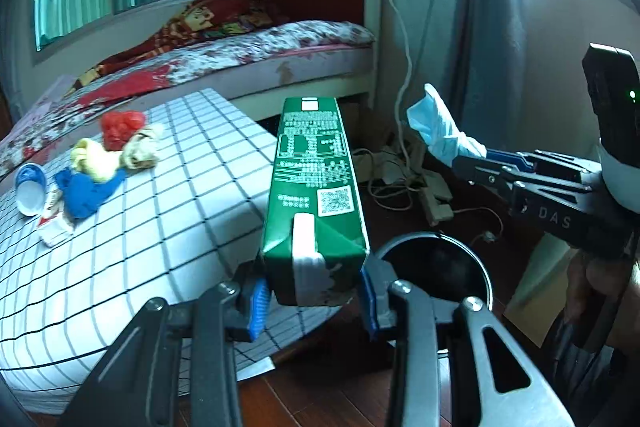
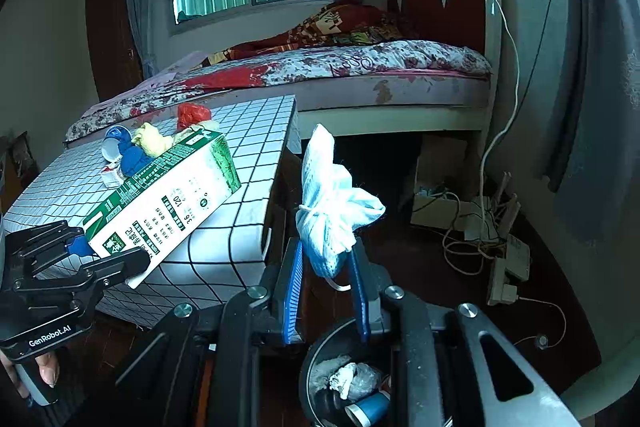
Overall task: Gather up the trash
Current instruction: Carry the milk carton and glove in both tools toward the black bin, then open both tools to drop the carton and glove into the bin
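Left gripper (image 1: pixel 316 291) clenched on the bottom end of a tall green-and-white paper milk carton (image 1: pixel 314 183), blue pads pressed to both sides; carton pointing away from the camera, raised off the table and hanging past its near corner. Same carton (image 2: pixel 168 195) seen tilted from the right wrist view, its lower end pinched in the left gripper (image 2: pixel 104 251).

Right gripper (image 2: pixel 326 267) grasping a crumpled light-blue disposable face mask (image 2: pixel 332 203), tied with a white string, bunched end upright between the blue pads. Mask (image 1: pixel 440 131) also visible from the left wrist view, held at the tip of the right gripper (image 1: pixel 484 157), well apart from the carton.

Round black trash bin (image 1: pixel 436 263) on the dark wooden floor, just below and beside the carton; directly beneath the right gripper, bin (image 2: pixel 316 359) already holding crumpled white paper and a blue-and-white cup.

White table with black grid cloth (image 1: pixel 160 211) carrying more litter near its far edge: red crumpled plastic bag (image 1: pixel 120 129), yellow crumpled wrapper (image 1: pixel 94 155), blue crumpled bag (image 1: pixel 86 191), tipped blue-and-white cup (image 1: pixel 28 189), small red-and-white box (image 1: pixel 54 227).

Bed with floral sheet (image 1: pixel 260 51) behind the table.
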A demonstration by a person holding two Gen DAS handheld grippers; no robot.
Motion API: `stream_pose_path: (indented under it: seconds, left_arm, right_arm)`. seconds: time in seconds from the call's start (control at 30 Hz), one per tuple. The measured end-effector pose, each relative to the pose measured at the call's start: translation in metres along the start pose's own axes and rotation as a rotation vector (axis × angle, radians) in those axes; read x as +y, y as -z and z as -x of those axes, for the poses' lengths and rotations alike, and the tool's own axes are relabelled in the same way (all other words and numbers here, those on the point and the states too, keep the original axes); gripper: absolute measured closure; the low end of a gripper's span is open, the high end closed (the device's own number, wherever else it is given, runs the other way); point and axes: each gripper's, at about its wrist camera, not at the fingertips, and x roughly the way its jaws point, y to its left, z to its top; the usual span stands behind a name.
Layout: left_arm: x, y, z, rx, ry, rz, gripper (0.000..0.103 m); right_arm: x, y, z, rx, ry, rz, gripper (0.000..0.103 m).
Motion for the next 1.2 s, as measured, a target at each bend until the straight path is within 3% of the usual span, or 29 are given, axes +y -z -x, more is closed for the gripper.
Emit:
stream_pose_path:
  seconds: [0.5, 0.93, 0.97, 1.0, 1.03, 1.1, 1.2]
  left_arm:
    - [-0.071, 0.02, -0.047, 0.133, 0.169, -0.096, 0.065]
    - [-0.088, 0.048, -0.1, 0.325, 0.267, -0.078, 0.064]
    - [-0.09, 0.049, -0.104, 0.338, 0.277, -0.08, 0.062]
    - [-0.092, 0.051, -0.106, 0.325, 0.265, -0.088, 0.055]
    - [-0.095, 0.053, -0.107, 0.313, 0.228, -0.102, 0.026]
    - [-0.093, 0.055, -0.108, 0.298, 0.171, -0.085, 0.005]
    - [-0.087, 0.057, -0.113, 0.302, 0.108, -0.059, 0.005]
  right_arm:
    - [-0.057, 0.058, 0.006, 0.129, 0.072, -0.073, 0.079]
    - [-0.079, 0.107, -0.031, 0.312, 0.05, -0.079, 0.077]
    - [-0.08, 0.111, -0.038, 0.341, 0.066, -0.069, 0.072]
    - [-0.083, 0.117, -0.047, 0.38, 0.104, -0.062, 0.043]
    - [-0.086, 0.123, -0.053, 0.404, 0.137, -0.067, 0.013]
    - [-0.092, 0.13, -0.058, 0.432, 0.166, -0.081, 0.009]
    - [-0.098, 0.132, -0.058, 0.442, 0.191, -0.089, 0.008]
